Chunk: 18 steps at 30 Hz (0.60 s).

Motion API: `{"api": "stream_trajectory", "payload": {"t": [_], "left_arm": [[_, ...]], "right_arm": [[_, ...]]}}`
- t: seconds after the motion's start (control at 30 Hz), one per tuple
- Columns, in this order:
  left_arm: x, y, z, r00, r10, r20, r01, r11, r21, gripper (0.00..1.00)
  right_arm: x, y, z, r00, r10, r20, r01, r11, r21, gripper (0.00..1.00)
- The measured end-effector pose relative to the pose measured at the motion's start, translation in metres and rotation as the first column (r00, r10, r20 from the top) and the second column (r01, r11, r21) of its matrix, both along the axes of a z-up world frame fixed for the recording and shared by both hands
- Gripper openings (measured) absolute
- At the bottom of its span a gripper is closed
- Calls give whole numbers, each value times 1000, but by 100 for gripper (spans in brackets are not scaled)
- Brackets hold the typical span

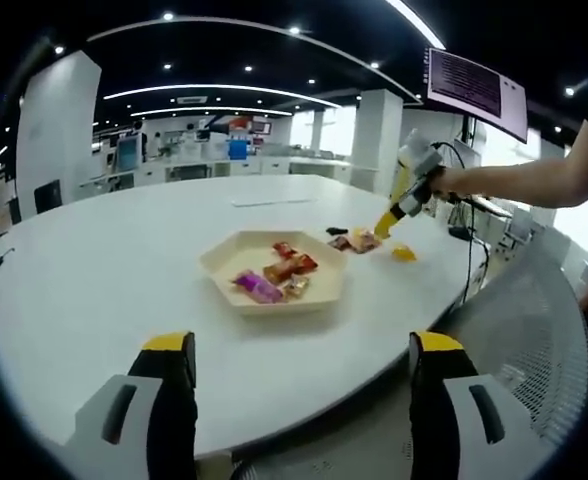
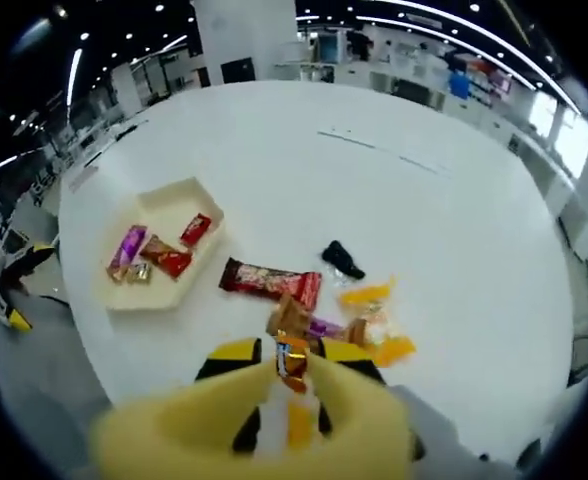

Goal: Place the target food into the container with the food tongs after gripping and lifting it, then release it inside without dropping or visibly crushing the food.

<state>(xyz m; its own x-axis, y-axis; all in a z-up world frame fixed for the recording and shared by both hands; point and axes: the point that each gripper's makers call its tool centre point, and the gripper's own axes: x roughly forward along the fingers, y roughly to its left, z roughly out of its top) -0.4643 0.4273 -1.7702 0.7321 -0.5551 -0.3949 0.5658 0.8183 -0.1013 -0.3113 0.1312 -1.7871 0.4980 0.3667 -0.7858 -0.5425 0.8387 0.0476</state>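
My right gripper is shut on yellow food tongs. The tong tips pinch a small orange-wrapped snack at the near edge of a loose pile of snacks on the white table. I cannot tell whether it is off the surface. A cream hexagonal tray lies to the left of the pile and holds several wrapped snacks. In the left gripper view the tray is centred, with the right gripper and tongs slanting down to the pile. My left gripper stands open over the near table edge.
A red-brown bar and a small black object lie between the pile and the tray. One yellow wrapper sits apart to the right. A person's arm reaches in, and a mesh chair back stands at the right.
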Motion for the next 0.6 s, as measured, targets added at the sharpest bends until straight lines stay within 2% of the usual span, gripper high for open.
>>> {"api": "stream_trajectory", "payload": {"t": [0.27,0.33,0.37,0.43,0.53,0.57,0.6], "left_arm": [[0,0,1,1000,-4,9,4,1000,-1,83],[-1,0,0,1000,-10,1,10,1000,-1,81],[-2,-1,1,1000,-12,1,12,1000,-4,80],[-2,-1,1,1000,-9,5,9,1000,-6,81],[-2,-1,1,1000,-9,4,9,1000,-6,81],[-2,-1,1,1000,-9,4,9,1000,-7,81],[-2,-1,1,1000,-10,2,10,1000,-7,81]], "right_arm": [[2,8,13,1000,3,16,-3,1000,13,21],[3,11,14,1000,12,7,-12,1000,5,21],[5,12,16,1000,19,22,-19,1000,-10,21],[5,18,18,1000,23,13,-23,1000,-10,21],[11,28,24,999,42,30,-42,999,-2,21],[15,34,27,997,61,55,-61,998,-3,21],[15,38,29,997,65,51,-65,998,1,21]]}}
